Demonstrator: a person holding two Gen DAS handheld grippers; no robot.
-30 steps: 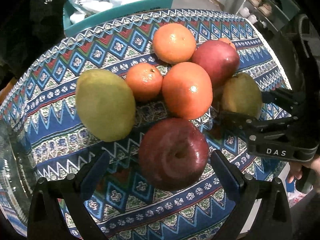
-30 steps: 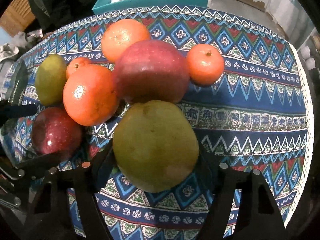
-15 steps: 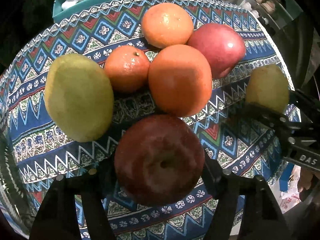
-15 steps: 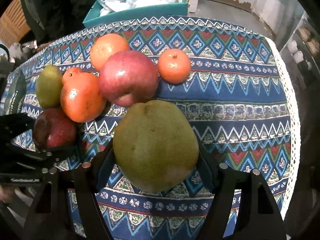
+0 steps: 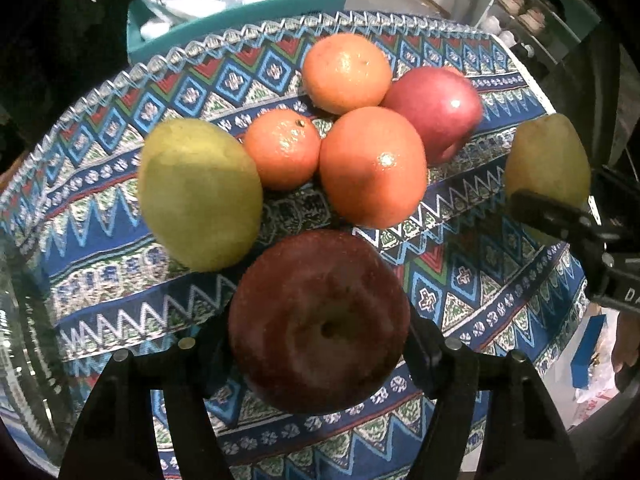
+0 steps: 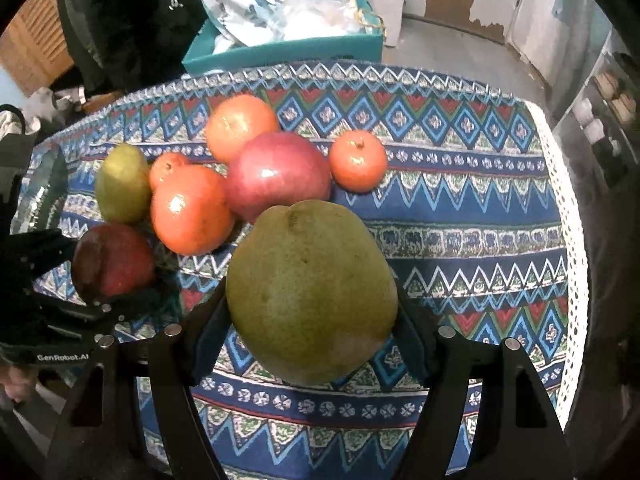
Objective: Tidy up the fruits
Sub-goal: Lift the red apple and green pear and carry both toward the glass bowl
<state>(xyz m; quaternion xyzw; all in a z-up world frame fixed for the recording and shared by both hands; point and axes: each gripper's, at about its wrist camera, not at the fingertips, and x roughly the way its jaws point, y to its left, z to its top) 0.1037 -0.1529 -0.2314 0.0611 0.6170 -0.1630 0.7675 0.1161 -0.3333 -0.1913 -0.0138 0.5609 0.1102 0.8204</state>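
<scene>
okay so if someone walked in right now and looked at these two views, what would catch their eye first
Each gripper grips a fruit: the left gripper clamps a dark red apple low in its view, the right gripper a big green pear. Behind them, oranges and another red apple cluster on the bright zigzag tablecloth.

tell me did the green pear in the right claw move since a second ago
Yes. The green pear, clamped in the right claw, has lifted up off the patterned tablecloth, away from the pink-red apple.
</scene>
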